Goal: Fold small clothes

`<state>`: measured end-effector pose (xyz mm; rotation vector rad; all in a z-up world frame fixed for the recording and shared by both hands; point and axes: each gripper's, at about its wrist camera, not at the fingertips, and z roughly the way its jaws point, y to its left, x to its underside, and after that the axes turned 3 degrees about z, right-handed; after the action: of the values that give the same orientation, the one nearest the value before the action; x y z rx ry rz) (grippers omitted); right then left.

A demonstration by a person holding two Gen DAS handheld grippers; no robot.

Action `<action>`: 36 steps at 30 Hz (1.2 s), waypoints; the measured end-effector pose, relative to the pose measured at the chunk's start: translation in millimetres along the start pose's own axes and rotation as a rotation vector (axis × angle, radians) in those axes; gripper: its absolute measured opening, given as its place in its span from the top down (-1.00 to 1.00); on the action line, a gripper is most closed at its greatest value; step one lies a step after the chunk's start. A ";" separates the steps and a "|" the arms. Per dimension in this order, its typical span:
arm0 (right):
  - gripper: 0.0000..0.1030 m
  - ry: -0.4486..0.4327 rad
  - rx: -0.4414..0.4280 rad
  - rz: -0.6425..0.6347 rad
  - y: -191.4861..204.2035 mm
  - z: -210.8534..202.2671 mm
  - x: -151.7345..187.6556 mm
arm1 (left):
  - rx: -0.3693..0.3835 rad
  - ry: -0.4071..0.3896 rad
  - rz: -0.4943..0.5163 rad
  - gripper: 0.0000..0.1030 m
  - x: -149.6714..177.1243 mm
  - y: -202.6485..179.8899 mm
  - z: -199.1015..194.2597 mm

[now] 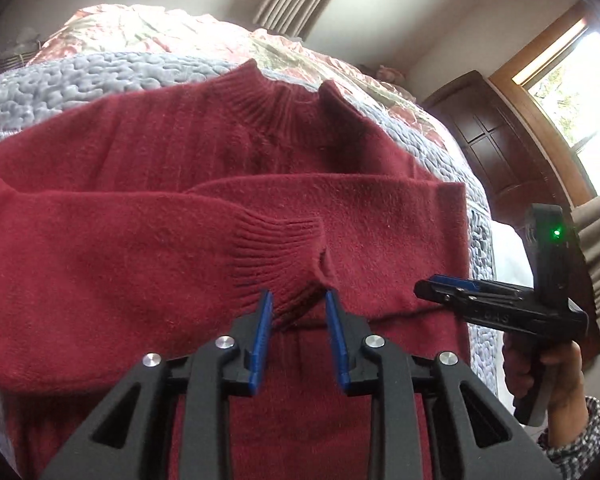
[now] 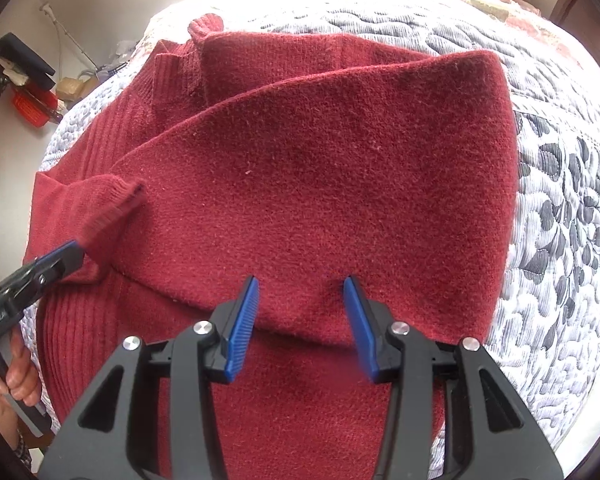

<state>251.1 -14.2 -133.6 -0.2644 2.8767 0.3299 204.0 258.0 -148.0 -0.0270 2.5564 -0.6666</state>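
Left wrist view looks along a dark red knitted sweater [image 1: 228, 152] spread flat on a bed covered by a grey-blue quilted bedspread [image 1: 60, 80]. The ribbed collar [image 1: 288, 96] points away from the camera toward the floral pillows at the head of the bed, so the garment's long axis runs from the camera toward the headboard. One sleeve lies folded across the body, its ribbed cuff [image 1: 284, 248] ending near the middle of the chest.

The left gripper [image 1: 298, 300] has its blue-padded fingers [image 1: 262, 332] spread apart with the lower edge of that cuff sitting between them; whether the pads touch the knit cannot be told. In this view the right gripper [image 1: 432, 286] comes in from the right with its fingers released, apart, tips just over the sweater's right edge, and a hand [image 1: 548, 372] grips its handle.

Right wrist view shows the right side of the sweater folded inward, forming a straight edge that lies well inside the bed's rim, with bare bedspread [image 2: 560, 220] beyond it to the right. The right gripper [image 2: 300, 286] hovers over this folded panel [image 2: 340, 180], fingers [image 2: 244, 320] parted, holding nothing. At the left, the left gripper [image 2: 74, 250] meets the cuff [image 2: 116, 200]. Bedspread stays free around the collar and both sides.
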 end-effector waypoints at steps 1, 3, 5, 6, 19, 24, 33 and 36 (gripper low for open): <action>0.12 -0.002 -0.008 -0.001 2.8 -1.3 -1.2 | 0.005 -0.008 -0.021 0.40 1.1 5.9 -8.9; 0.13 -0.012 -0.024 -0.021 12.0 -5.2 -4.0 | -0.002 -0.053 -0.080 0.24 1.3 25.9 -34.7; 0.13 -0.025 -0.044 -0.049 23.1 -9.8 -7.2 | -0.113 -0.090 -0.122 0.20 -0.3 47.7 -56.5; 0.13 -0.024 -0.065 -0.055 29.3 -10.5 -9.5 | -0.195 -0.098 -0.127 0.20 -0.9 57.2 -63.9; 0.13 0.032 -0.167 -0.102 109.2 -2.8 -33.5 | -0.441 0.032 -0.169 0.19 15.6 140.9 -41.6; 0.01 0.057 -0.177 -0.118 120.7 0.4 -33.8 | -0.407 0.022 -0.192 0.19 16.8 143.9 -46.5; 0.88 0.180 -0.228 -0.061 120.5 50.4 -42.0 | -0.430 -0.136 -0.276 0.05 18.2 158.6 -115.1; 0.89 0.121 -0.265 -0.096 120.7 33.7 -43.6 | -0.472 -0.149 -0.309 0.05 13.7 169.8 -124.9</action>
<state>275.2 116.3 -130.5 -0.4829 2.9207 0.7012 150.8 462.2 -138.2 -0.6147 2.5250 -0.1434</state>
